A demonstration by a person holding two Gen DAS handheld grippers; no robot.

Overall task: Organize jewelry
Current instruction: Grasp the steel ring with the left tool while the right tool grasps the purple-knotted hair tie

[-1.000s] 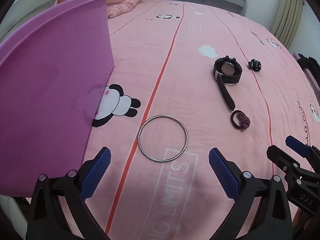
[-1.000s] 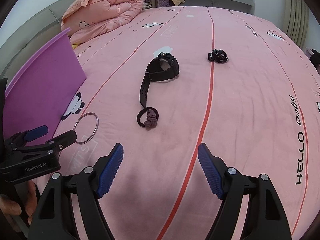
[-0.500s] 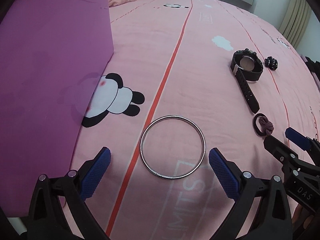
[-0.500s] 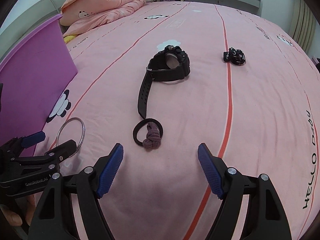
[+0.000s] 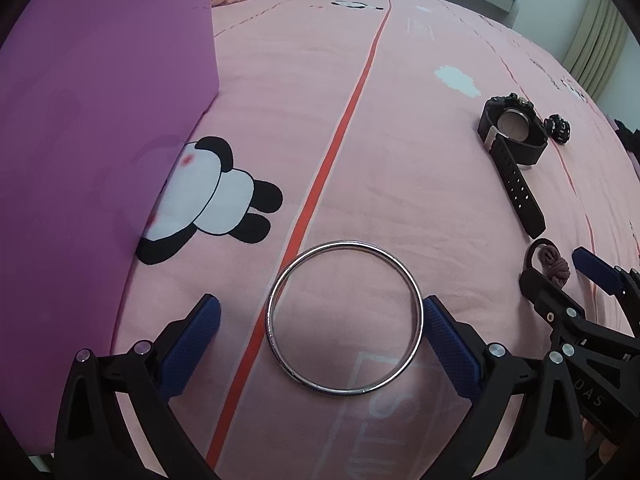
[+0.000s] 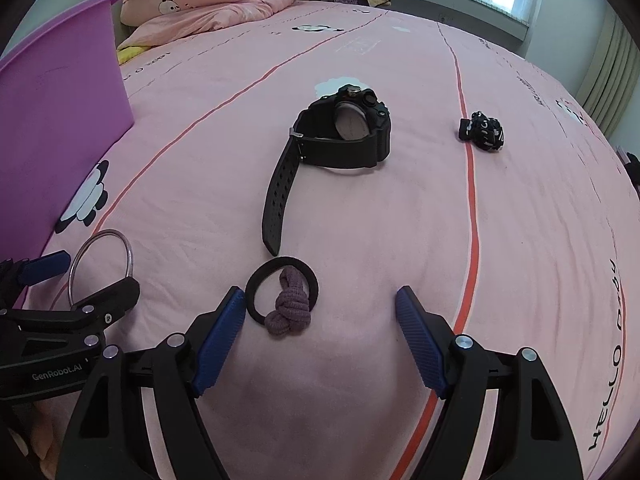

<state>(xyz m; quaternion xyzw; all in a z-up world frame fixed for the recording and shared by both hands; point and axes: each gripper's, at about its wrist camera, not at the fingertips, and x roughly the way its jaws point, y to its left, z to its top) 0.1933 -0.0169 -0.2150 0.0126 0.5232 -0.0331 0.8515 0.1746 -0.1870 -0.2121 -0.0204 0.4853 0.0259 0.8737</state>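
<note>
Between the blue pads of the left gripper (image 5: 320,320) lay a silver bangle (image 5: 345,318), flat on the pink bedsheet (image 5: 400,140); the jaws stood wide, the right-hand pad just touching or just beside the bangle's rim and the left-hand pad clear of it, so nothing was gripped yet. A second earlier the bangle had sat well ahead of the fingertips and looked small; it had since come in between them and grown large in the left wrist view, which I read as the gripper having come down over it for a pick. To its left stood the purple bin (image 5: 100,140), its wall rising at the edge of the bed, probably where the pieces were meant to go.

The right gripper (image 6: 320,328) had likewise closed in on a black hair tie with a mauve knot (image 6: 285,298), which had earlier been farther out; now the tie lay between its spread pads, nearer the left one, untouched. Beyond it lay a black wristwatch (image 6: 344,136), its strap pointing toward the tie, and farther right a small black trinket (image 6: 481,130). Both pickups seemed set up; none of the four pieces was in the bin.
</note>
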